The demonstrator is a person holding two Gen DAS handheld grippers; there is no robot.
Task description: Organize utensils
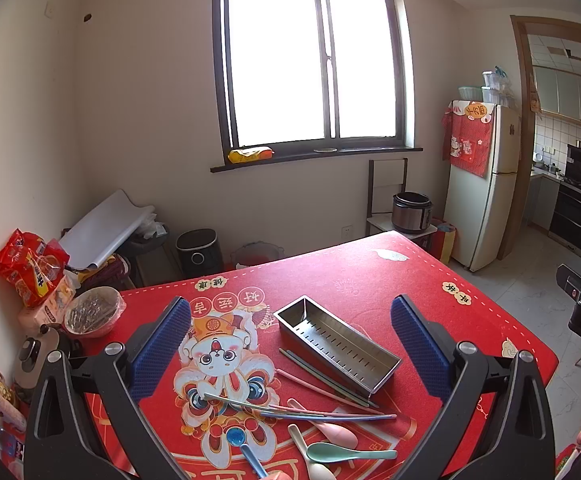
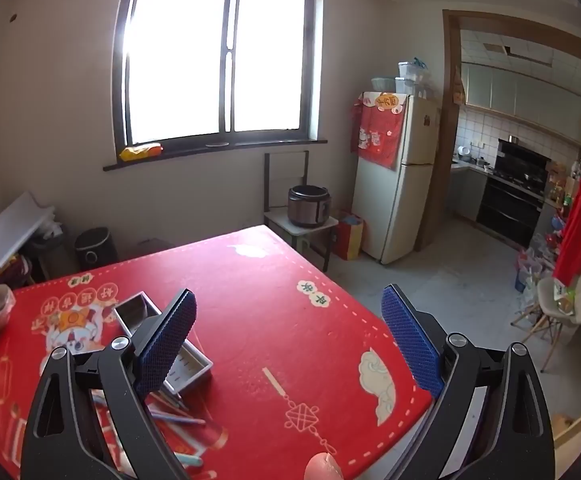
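Both hand-held tools hang above a table covered with a red printed cloth (image 1: 370,272), each tilted down toward it. Left gripper (image 1: 290,344): black arms, blue ribbed pads spread wide, nothing between them. Below and between its pads lies the rectangular stainless-steel utensil holder with a slotted floor (image 1: 338,340), on its side or tipped, open face up, set diagonally on the cloth. Loose utensils lie on the near side of it. A grey-green pair of chopsticks (image 1: 322,374) runs along the holder's near wall, touching or just beside it; a pink pair (image 1: 314,386) lies next to those. Nearer the camera, a crossed scatter of teal, blue and pink chopsticks (image 1: 290,408). Nearest lie four plastic spoons: pink (image 1: 338,434), mint green (image 1: 342,453), cream white (image 1: 310,460) and blue (image 1: 242,446), close together, some overlapping. Right gripper (image 2: 288,340): same build, pads equally wide apart, empty, over bare cloth to the right of the holder; its left pad hides part of the holder in its own view. A fingertip (image 2: 324,468) shows at that view's bottom edge. At the table's left edge sit a film-covered bowl (image 1: 94,312) and a red snack bag (image 1: 30,268). Behind the table are a bright window (image 1: 310,64) and a white fridge (image 1: 486,184).
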